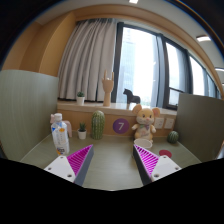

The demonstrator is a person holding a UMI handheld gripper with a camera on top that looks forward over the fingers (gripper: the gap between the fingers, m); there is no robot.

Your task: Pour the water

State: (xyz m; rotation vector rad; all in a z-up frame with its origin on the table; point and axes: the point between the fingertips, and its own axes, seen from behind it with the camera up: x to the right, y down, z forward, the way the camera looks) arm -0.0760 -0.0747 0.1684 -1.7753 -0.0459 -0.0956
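A big window (150, 65) with a curtain (92, 58) takes up most of the background, and a sill runs below it. Under that, a pale desk (108, 160) is seen, walled in by partitions either side.

The gripper (109, 163) is held low over the desk, fingers spread wide with nothing pinched between them, pink pads (80, 158) facing each other.

For pouring water, the bottle (60, 132) looks like the thing that's wanted, though that's a guess. It's stood upright at the back of the desk, ahead and off to the left of the left finger, well apart from it. So a swing left and a push forward would be needed, with the fingers brought in at the sides since its long axis is vertical. No cup or glass to pour into can be made out.

Crowding is the snag: a small potted plant (82, 131) and a cactus (97, 124) are parked just right of the bottle. Further right, a purple disc (120, 126), a teddy (146, 123) and a green ball (172, 136) are lined up. On the sill, a wooden hand (108, 88) and a dark horse figure (131, 97) are spotted.
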